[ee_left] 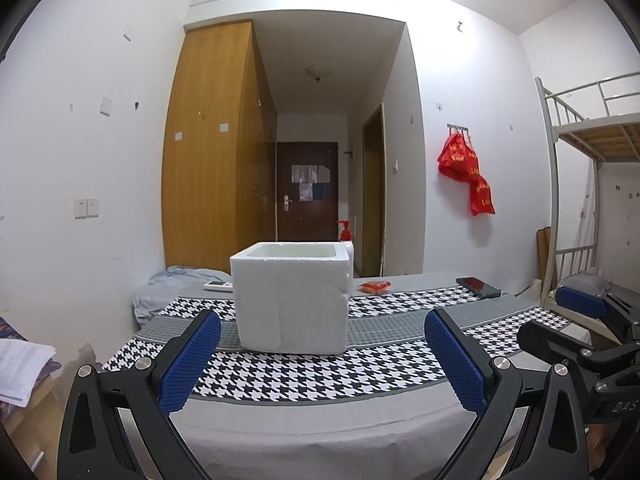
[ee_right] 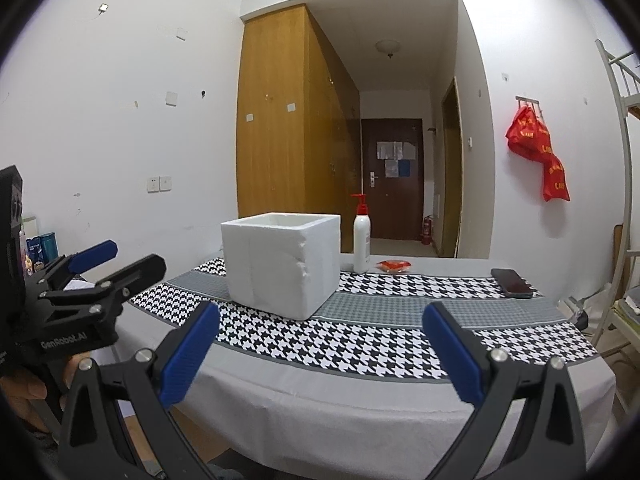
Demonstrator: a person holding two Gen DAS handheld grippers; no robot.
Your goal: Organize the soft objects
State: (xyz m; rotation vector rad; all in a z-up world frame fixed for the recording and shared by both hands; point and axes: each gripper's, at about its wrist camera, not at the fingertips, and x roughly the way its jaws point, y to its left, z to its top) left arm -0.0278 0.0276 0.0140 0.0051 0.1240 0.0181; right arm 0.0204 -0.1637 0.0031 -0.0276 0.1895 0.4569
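Nearest, both tools hover unloaded at the table's front edge: the left gripper [ee_left: 322, 360] and the right gripper [ee_right: 320, 354] each stand with jaws spread wide, grasping nothing. Beyond them the white foam box [ee_right: 280, 262] sits open-topped on the houndstooth cloth [ee_right: 340, 344], dead ahead of the left tool. Farther back, right of the box, lies the small red packet [ee_right: 394, 266], probably closer to the right gripper, long axis across the table.
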